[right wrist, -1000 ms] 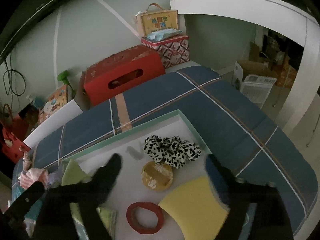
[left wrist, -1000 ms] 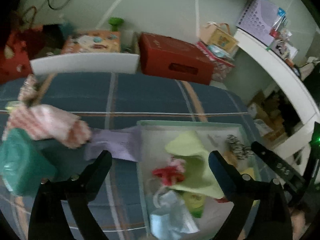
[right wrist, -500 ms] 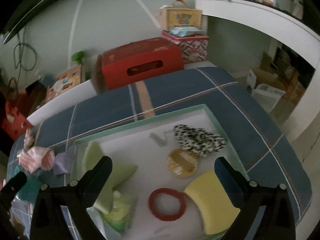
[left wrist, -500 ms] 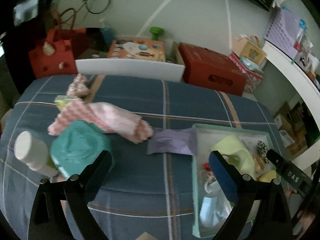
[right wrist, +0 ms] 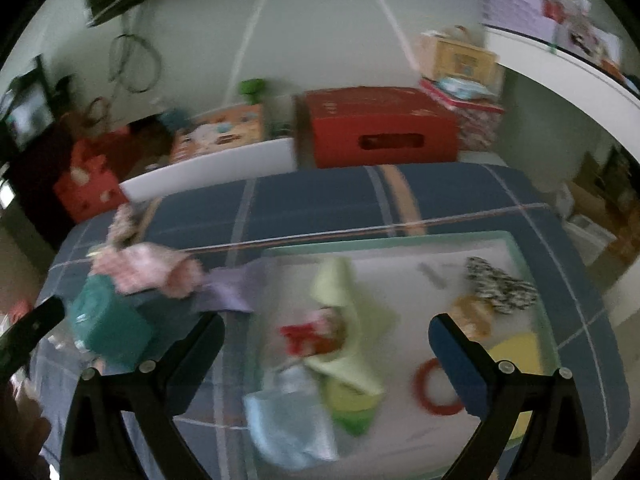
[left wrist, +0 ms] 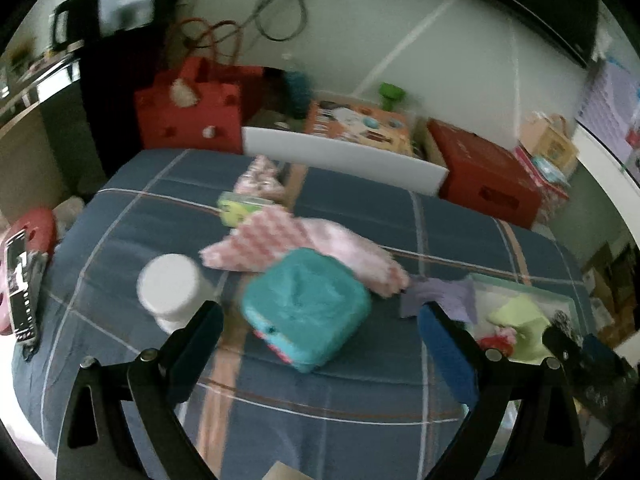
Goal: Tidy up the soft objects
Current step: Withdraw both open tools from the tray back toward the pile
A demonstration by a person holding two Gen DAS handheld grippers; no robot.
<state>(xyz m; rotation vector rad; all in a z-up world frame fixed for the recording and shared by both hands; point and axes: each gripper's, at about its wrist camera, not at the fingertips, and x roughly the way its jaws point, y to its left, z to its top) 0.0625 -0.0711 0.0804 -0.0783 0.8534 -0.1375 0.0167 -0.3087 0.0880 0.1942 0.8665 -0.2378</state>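
Teal and soft, the tissue pack (left wrist: 306,308) lies on the plaid bed (left wrist: 360,392), between the wide-spread, empty fingers of the left tool (left wrist: 320,344), left of the tray (right wrist: 400,240) where sorted soft items already lie; fetching the next piece seems in hand. Next: lower and close on the pack. A second ago both tools faced the tray; the right tool (right wrist: 326,356), empty, has spread fully.

A red cardboard box (right wrist: 382,126) stands beyond the blue plaid bedcover (left wrist: 360,216), beside a white board (left wrist: 340,158); a red bag (left wrist: 188,120) (spotted, blurred) sits further left.
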